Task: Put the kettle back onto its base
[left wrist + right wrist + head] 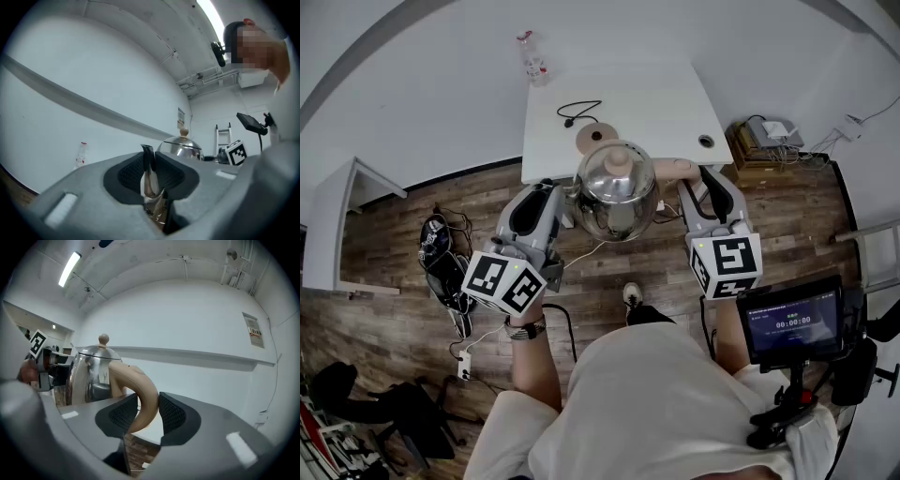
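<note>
1. Both arms reach out in front of the person. The left gripper and the right gripper point about level and come at the shiny round metal kettle from its two sides.
2. In the left gripper view, the left gripper is squeezed tight on the thin metal spout.
3. In the right gripper view, the right gripper has its jaws quite wide, and they press on the curved tan handle from both sides.
4. The kettle is up in the air between the two grippers, just in front of the near edge of the white table and over the brown wood floor.
5. The round tan base lies on the table, just past the kettle. The kettle is not touching it.
6. A black cord lies on the table beside the base. A clear plastic bottle stands at the far edge, well apart from the base.
7. Nothing lies on top of the base.
8. I count two grippers, one kettle, one base, one bottle and one table.
</note>
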Demonstrator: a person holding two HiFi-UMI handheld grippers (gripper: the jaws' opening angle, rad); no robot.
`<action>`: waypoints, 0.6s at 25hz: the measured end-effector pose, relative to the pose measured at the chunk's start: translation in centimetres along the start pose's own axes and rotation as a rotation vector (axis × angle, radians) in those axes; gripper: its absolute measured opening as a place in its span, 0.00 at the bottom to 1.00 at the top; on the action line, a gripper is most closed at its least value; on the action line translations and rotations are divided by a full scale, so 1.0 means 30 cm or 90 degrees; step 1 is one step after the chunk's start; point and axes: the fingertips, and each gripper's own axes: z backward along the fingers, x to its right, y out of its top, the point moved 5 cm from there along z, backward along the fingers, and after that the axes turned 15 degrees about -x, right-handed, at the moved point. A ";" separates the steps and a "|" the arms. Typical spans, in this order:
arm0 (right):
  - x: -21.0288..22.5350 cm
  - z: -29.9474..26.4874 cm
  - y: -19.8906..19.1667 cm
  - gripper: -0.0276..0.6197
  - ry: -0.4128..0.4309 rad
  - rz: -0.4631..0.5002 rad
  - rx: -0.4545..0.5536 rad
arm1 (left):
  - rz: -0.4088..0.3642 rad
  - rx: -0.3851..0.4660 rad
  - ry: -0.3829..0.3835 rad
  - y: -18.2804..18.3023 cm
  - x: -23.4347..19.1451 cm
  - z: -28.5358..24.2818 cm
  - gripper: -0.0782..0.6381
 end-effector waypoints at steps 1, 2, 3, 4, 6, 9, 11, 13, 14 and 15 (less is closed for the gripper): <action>-0.001 -0.015 -0.003 0.27 0.007 -0.003 -0.002 | -0.001 -0.002 0.005 -0.001 -0.010 -0.007 0.21; -0.002 -0.027 -0.008 0.27 0.014 -0.007 -0.005 | -0.001 -0.005 0.008 -0.004 -0.016 -0.013 0.21; -0.002 -0.033 -0.016 0.27 0.019 -0.012 -0.010 | -0.002 -0.008 0.009 -0.009 -0.017 -0.016 0.21; -0.002 -0.028 -0.028 0.27 0.023 -0.019 -0.015 | -0.002 -0.012 0.008 -0.017 -0.009 -0.013 0.21; -0.019 0.024 -0.059 0.27 0.027 -0.032 -0.021 | 0.000 -0.016 0.004 -0.041 0.032 0.029 0.21; -0.063 0.107 -0.092 0.27 0.038 -0.037 -0.020 | 0.000 -0.007 0.007 -0.072 0.088 0.119 0.21; -0.092 0.138 -0.096 0.27 0.037 -0.030 -0.014 | -0.001 0.001 0.009 -0.086 0.098 0.162 0.21; -0.170 0.255 -0.133 0.27 0.027 -0.022 -0.007 | -0.003 0.010 0.003 -0.126 0.154 0.284 0.21; -0.211 0.321 -0.157 0.27 0.022 -0.019 -0.006 | -0.005 0.013 0.000 -0.149 0.187 0.350 0.21; -0.240 0.367 -0.175 0.27 0.019 -0.018 -0.006 | -0.006 0.014 -0.003 -0.166 0.211 0.396 0.21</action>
